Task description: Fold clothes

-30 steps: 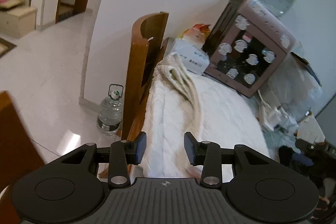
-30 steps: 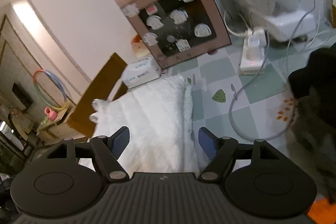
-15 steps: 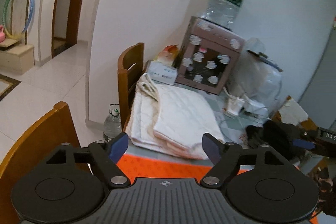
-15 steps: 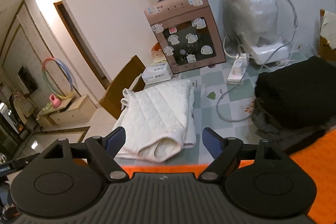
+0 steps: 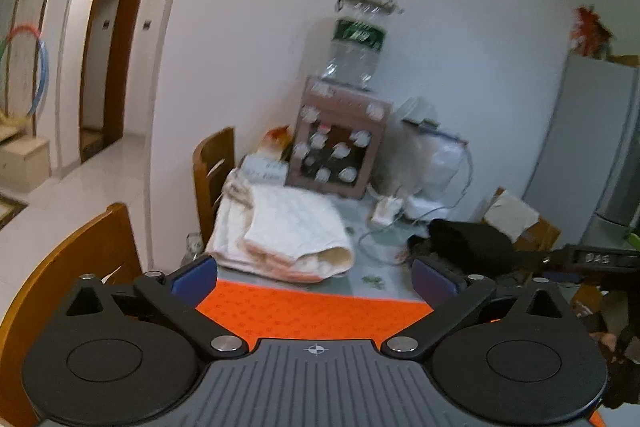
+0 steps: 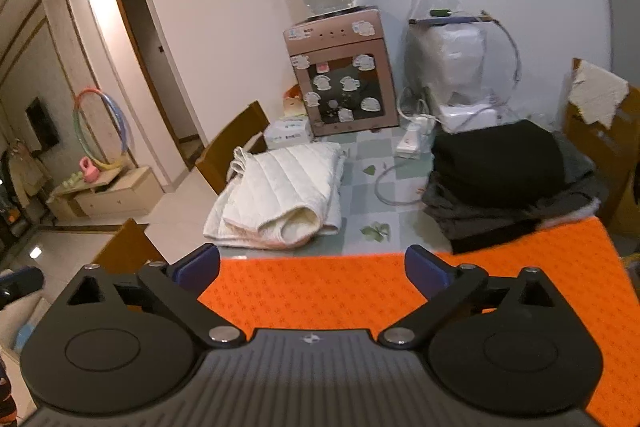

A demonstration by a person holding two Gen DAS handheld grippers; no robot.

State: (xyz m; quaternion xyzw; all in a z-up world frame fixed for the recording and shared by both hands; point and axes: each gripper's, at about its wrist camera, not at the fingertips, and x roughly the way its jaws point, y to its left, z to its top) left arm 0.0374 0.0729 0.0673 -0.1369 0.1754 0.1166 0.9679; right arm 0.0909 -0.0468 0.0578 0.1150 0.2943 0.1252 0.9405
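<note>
L tongs spread wide, nothing between the pads; R tongs likewise wide apart, empty. Both hang over the orange mat at the near edge of the worktop, clear of any cloth. Folded white quilted jacket lies beyond the mat, ahead and to the L of centre in both views, resting on the worktop's L side w/ its L edge at the rim by the wooden chair. Long axis runs away from the tongs toward the tissue box; rolled hem faces the tongs. Stack of dark folded clothes sits to the R, well apart from the jacket. Judgement: L tongs are nearer the jacket; R tongs are nearer the dark stack. Jacket looks done; next garment prob. comes from elsewhere, can't tell where.
</note>
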